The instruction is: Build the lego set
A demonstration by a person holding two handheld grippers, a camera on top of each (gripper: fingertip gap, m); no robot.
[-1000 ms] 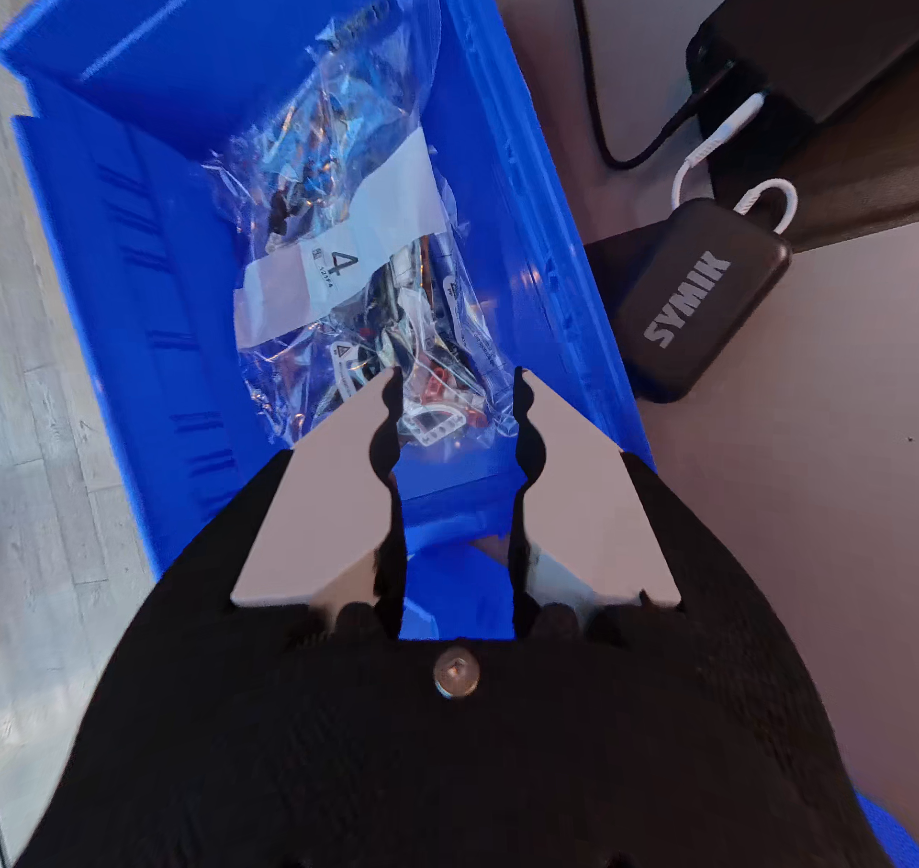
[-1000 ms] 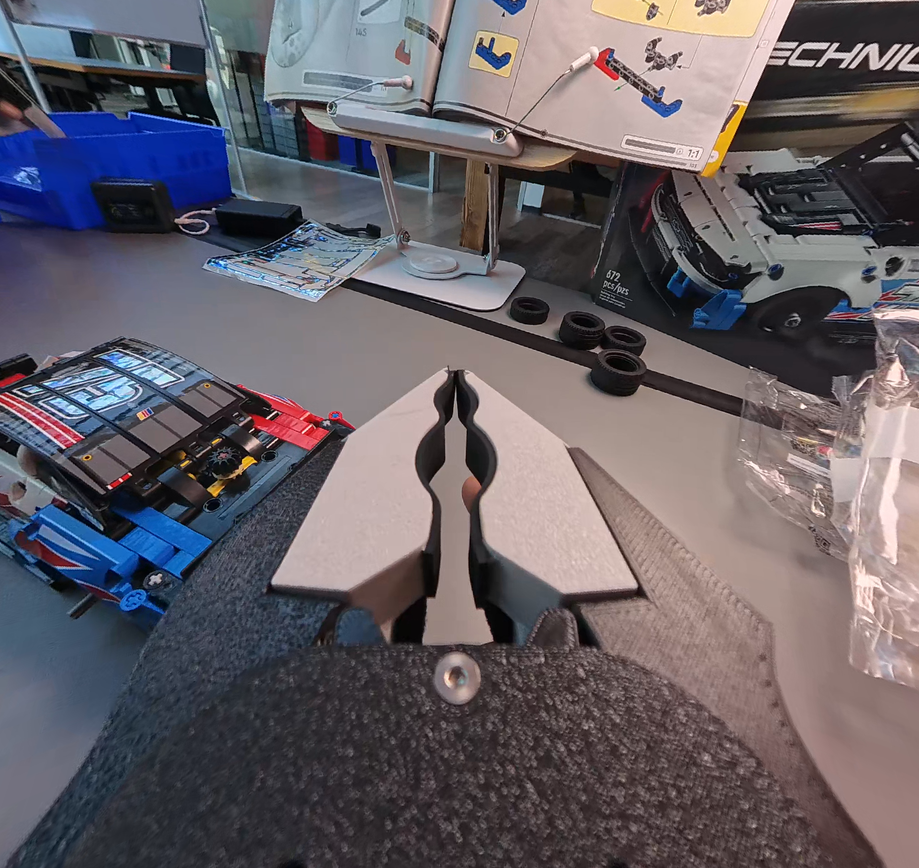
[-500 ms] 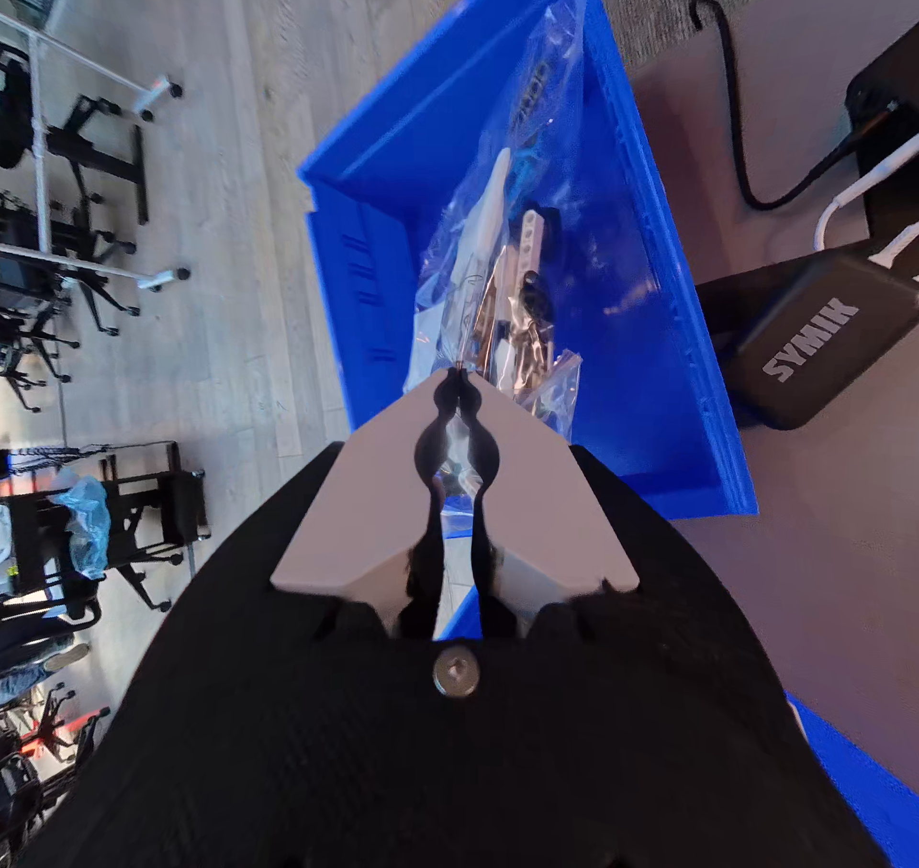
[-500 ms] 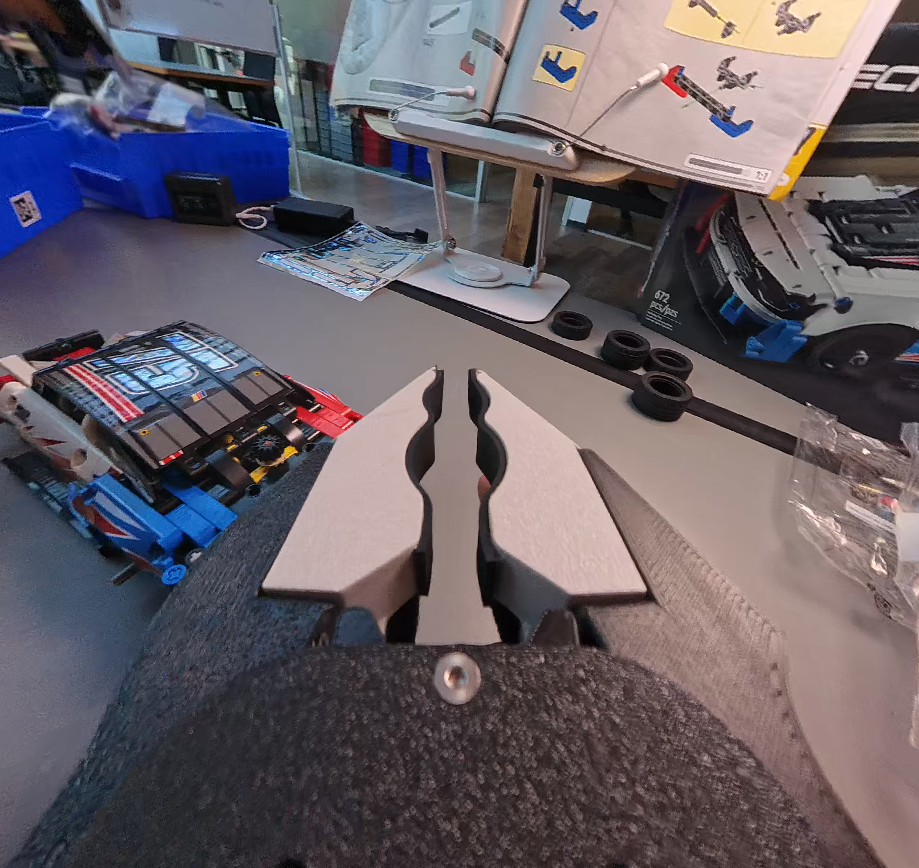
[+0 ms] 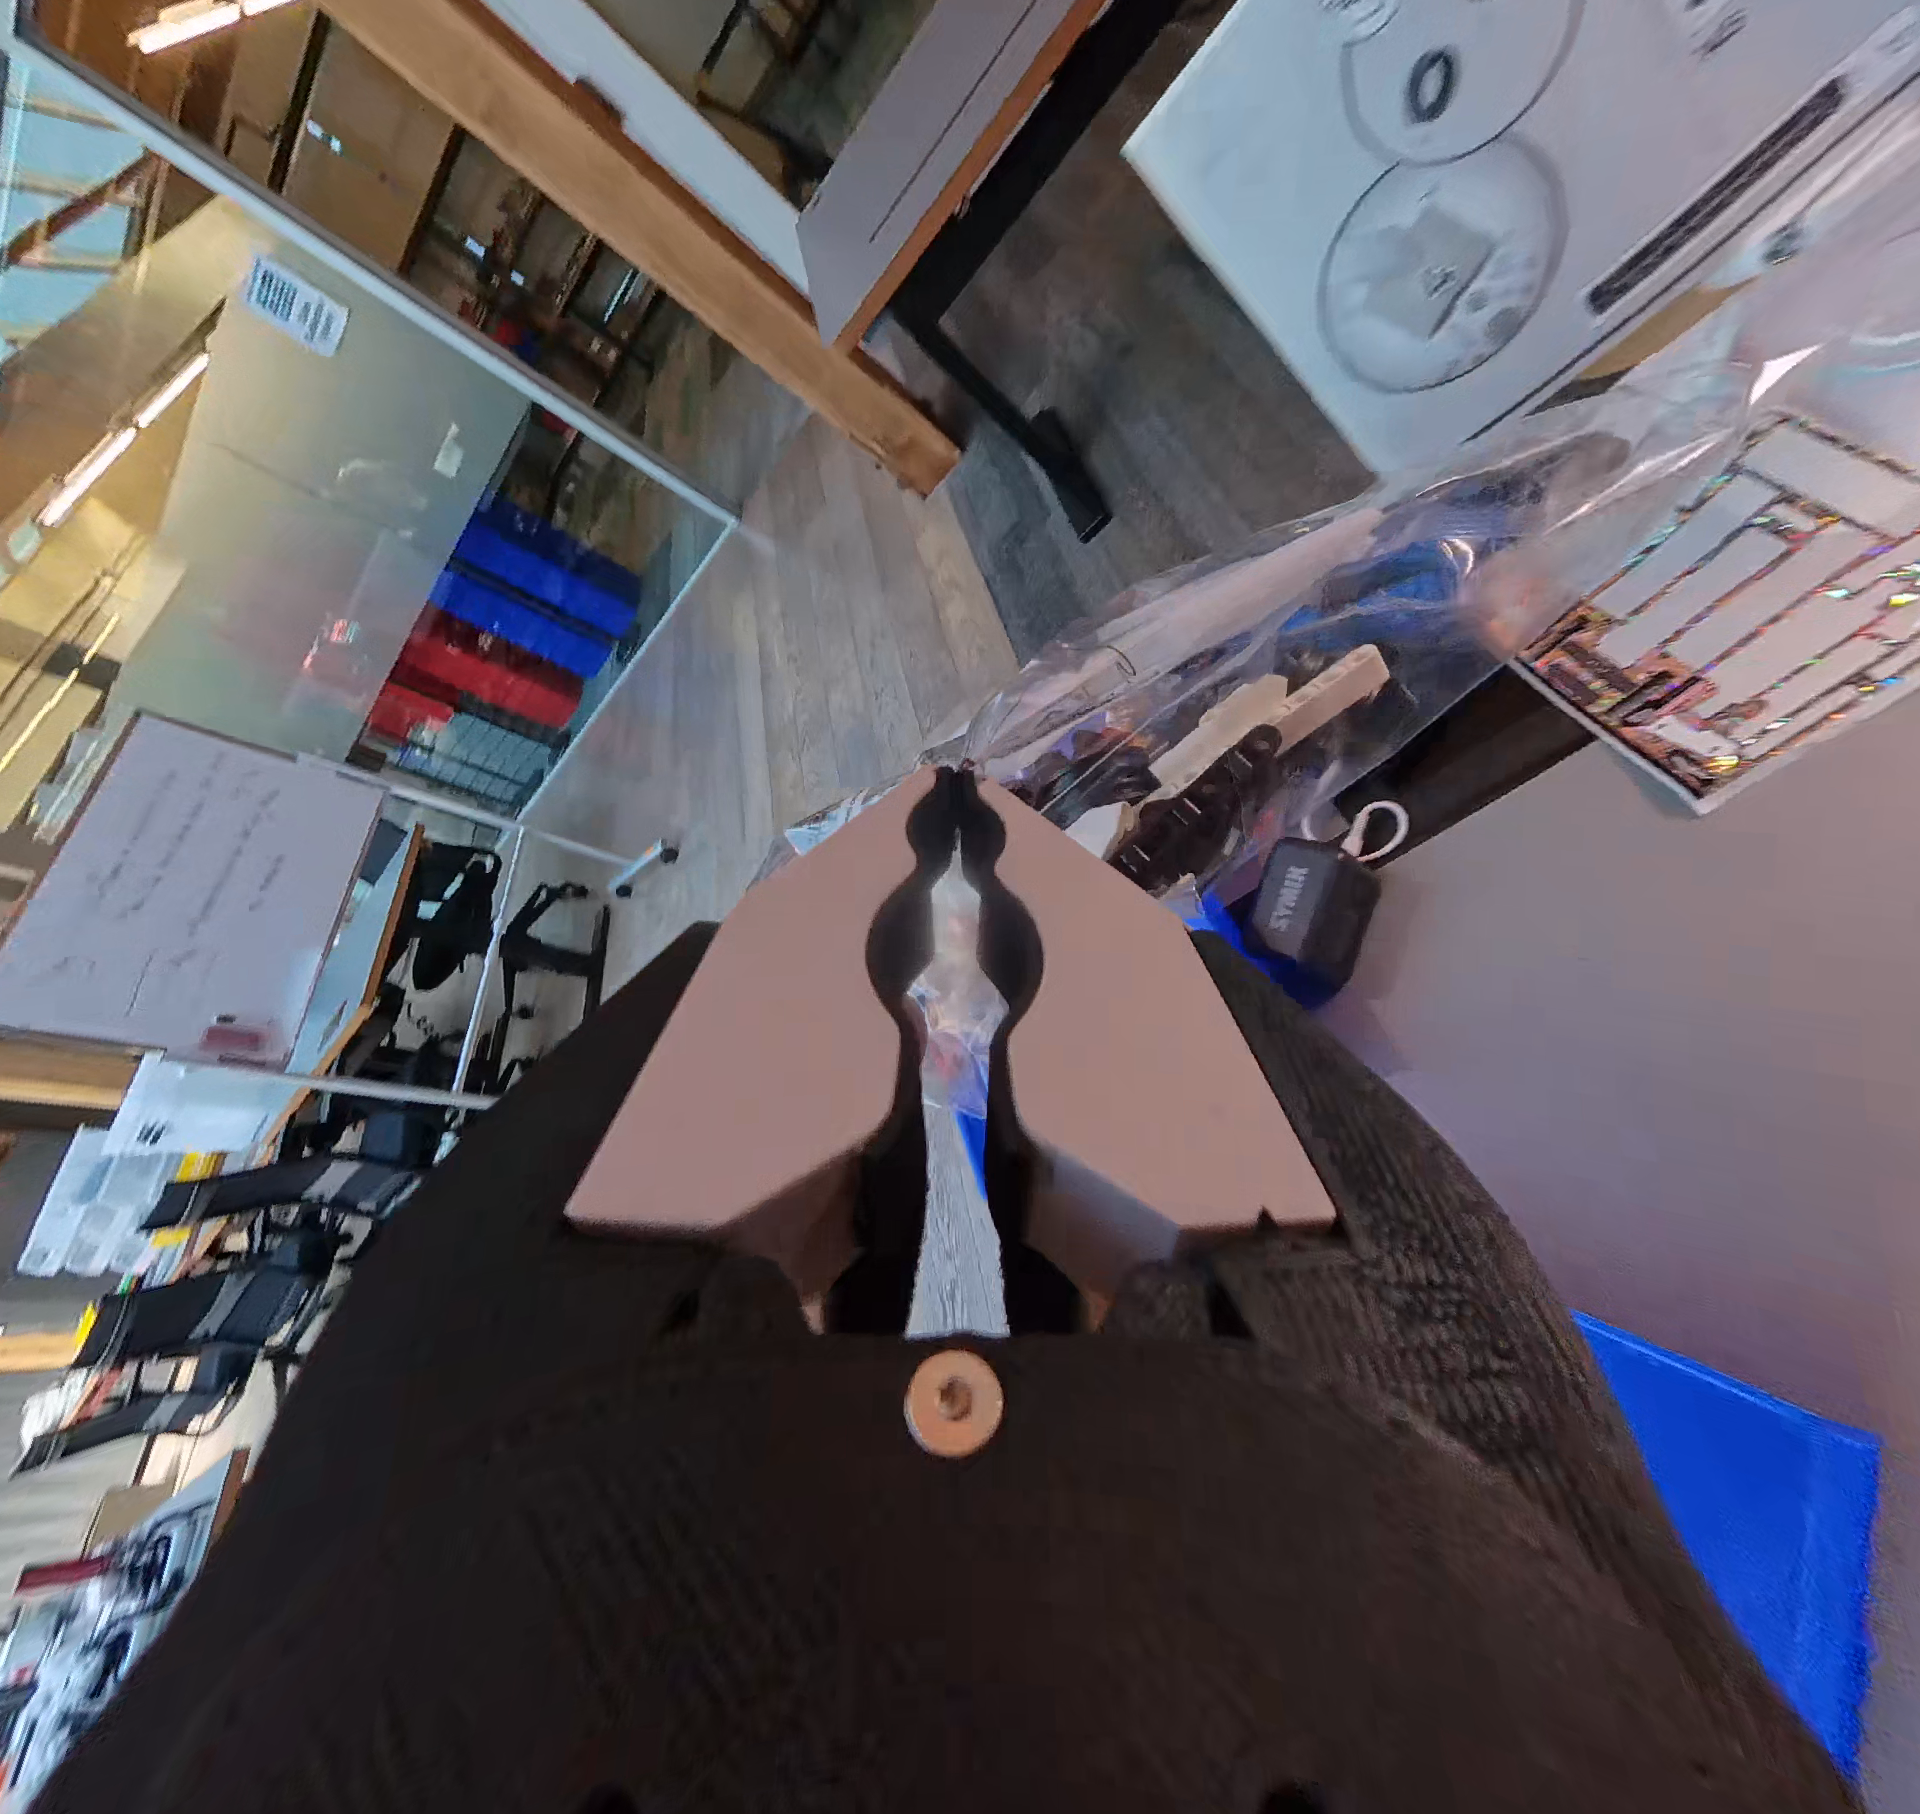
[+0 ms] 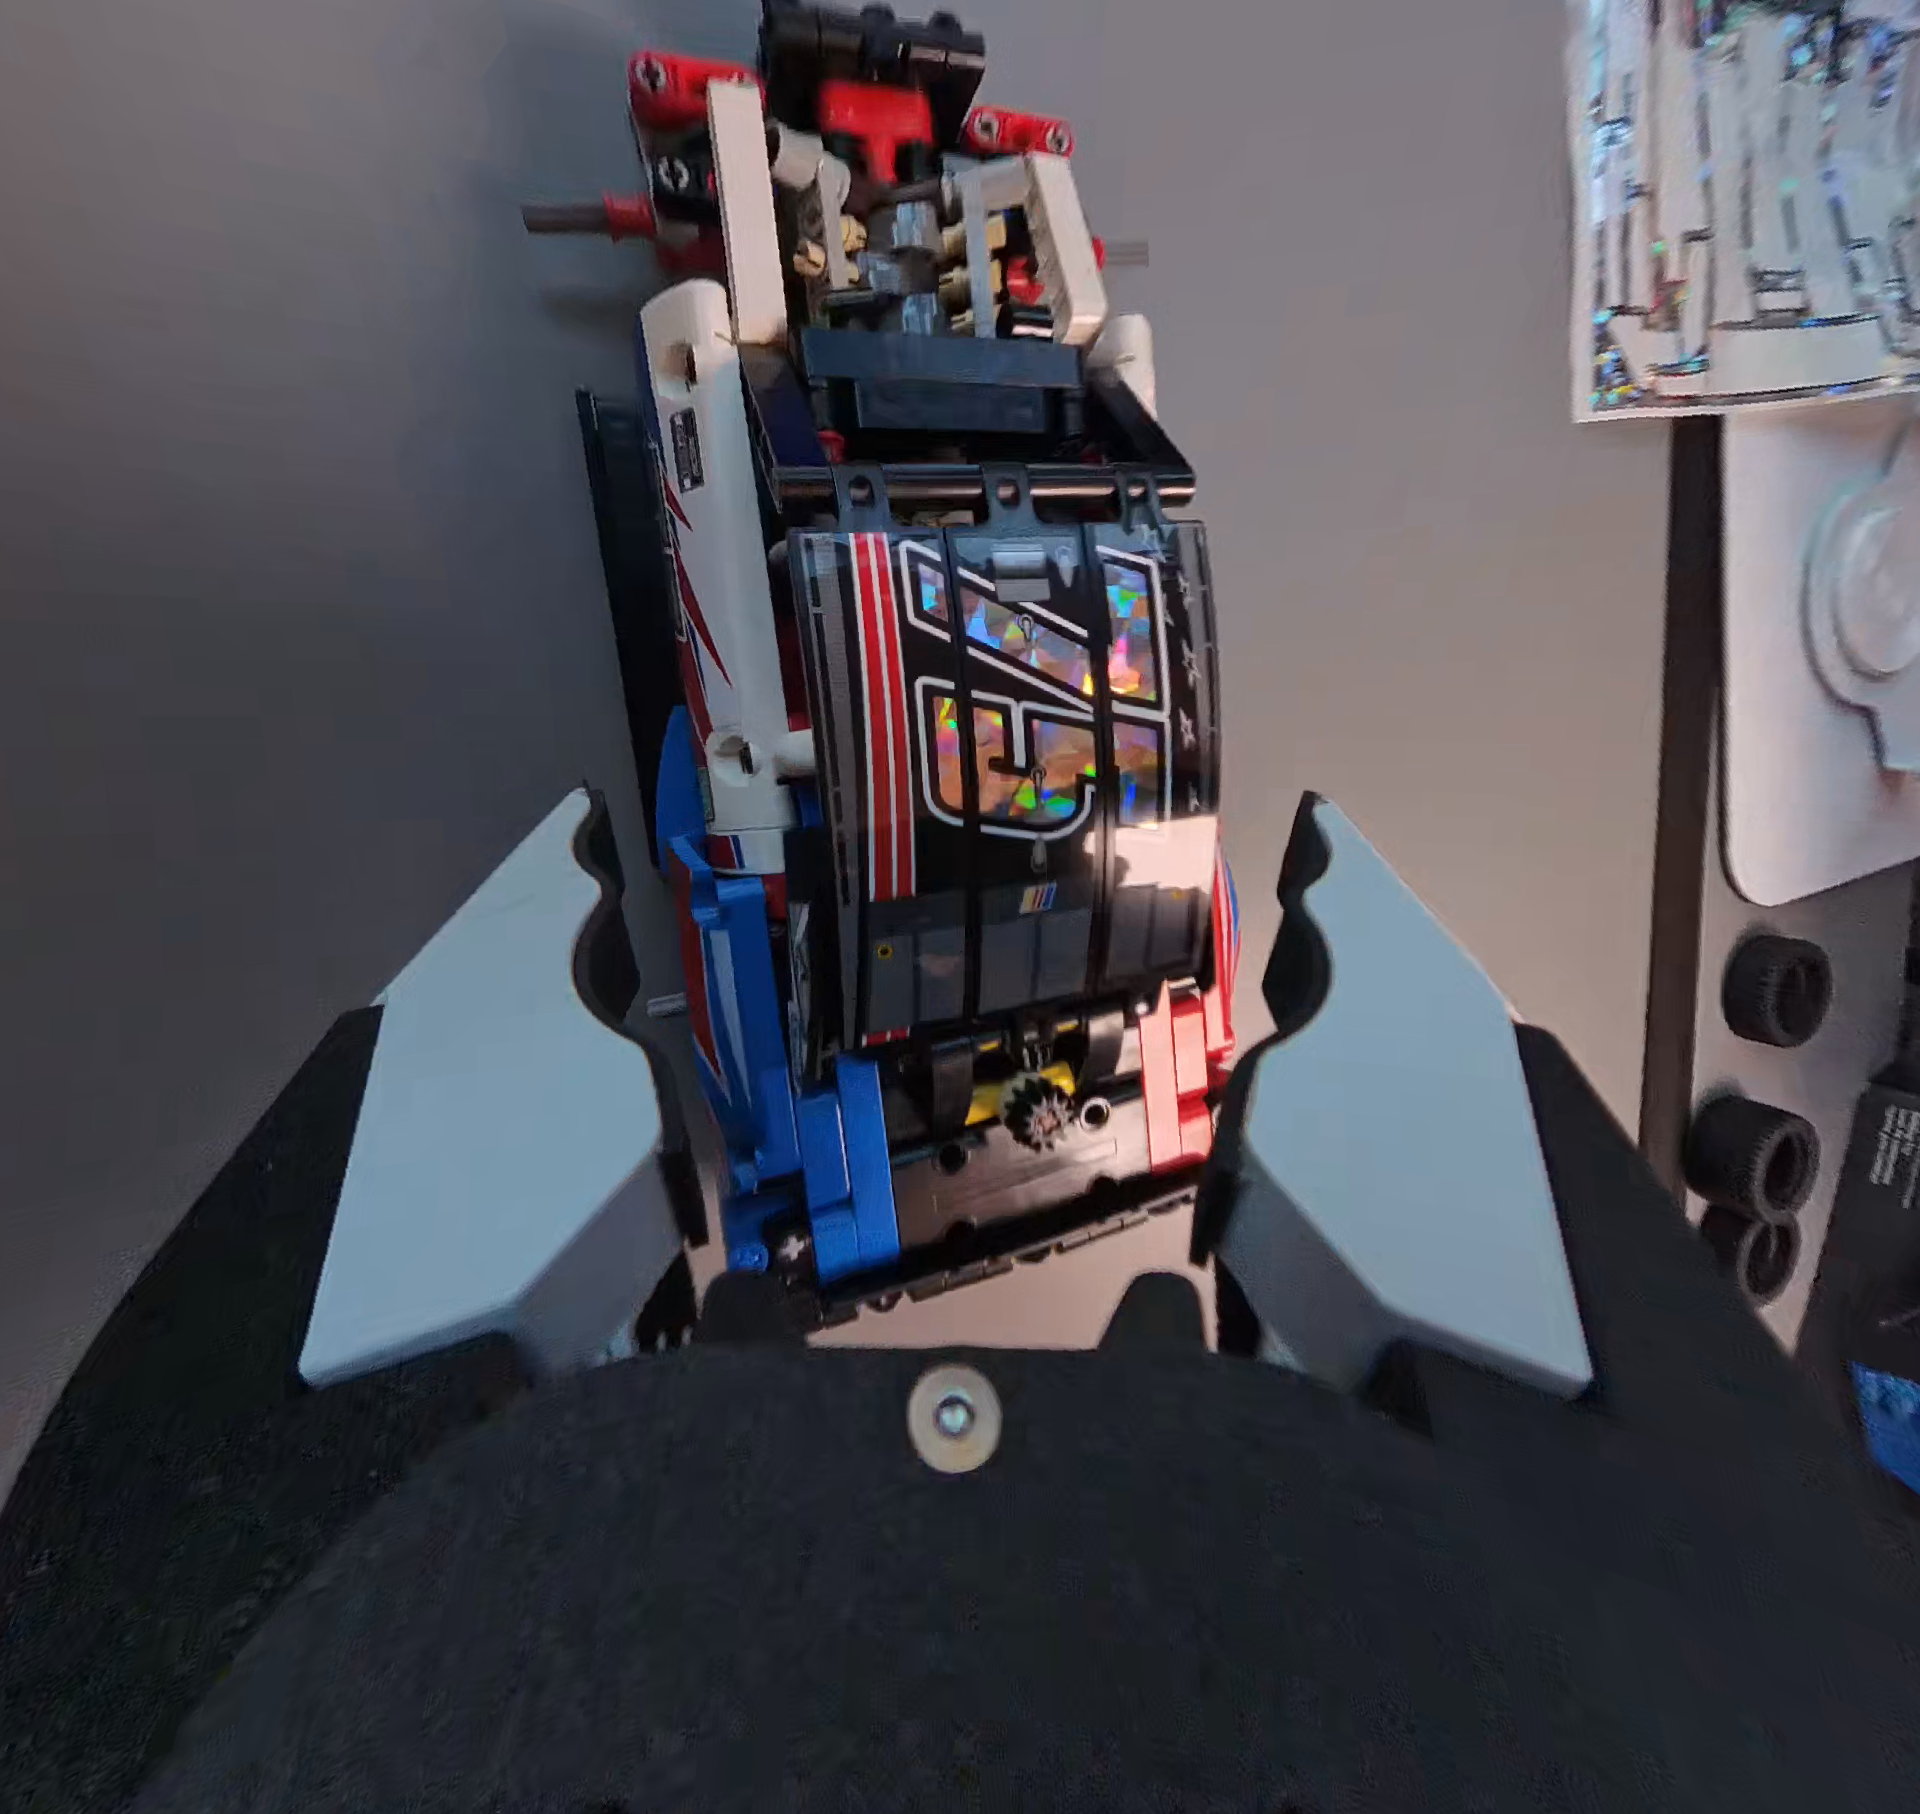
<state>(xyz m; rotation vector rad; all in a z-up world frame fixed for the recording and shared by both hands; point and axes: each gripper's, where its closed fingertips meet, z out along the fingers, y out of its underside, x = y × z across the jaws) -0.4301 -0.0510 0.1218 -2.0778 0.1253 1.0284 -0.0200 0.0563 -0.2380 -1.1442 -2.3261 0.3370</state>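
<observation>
In the left wrist view my left gripper (image 5: 957,784) is shut on the edge of a clear plastic bag of lego parts (image 5: 1299,663). The bag hangs in the air past the fingertips, stretching to the right. In the right wrist view my right gripper (image 6: 951,829) is wide open and points down over the partly built lego car (image 6: 966,684). The car lies on the grey table (image 6: 312,414); it has a black roof with shiny stickers and blue, red and white sides. The car's near end sits between my two fingers (image 6: 499,1058), which do not touch it.
A sticker sheet (image 6: 1745,154) lies at the upper right, with the white base of a book stand (image 6: 1860,621) and black tyres (image 6: 1766,1078) below it. In the left wrist view a black power bank (image 5: 1314,907), a blue bin (image 5: 1756,1515) and the instruction booklet (image 5: 1507,154) show. One gripper's finger ends stand about 55 cm off the other's.
My left gripper shut on the bag in the blue bin and lifted it out and away. My right gripper opened wide and swung down over the car.
</observation>
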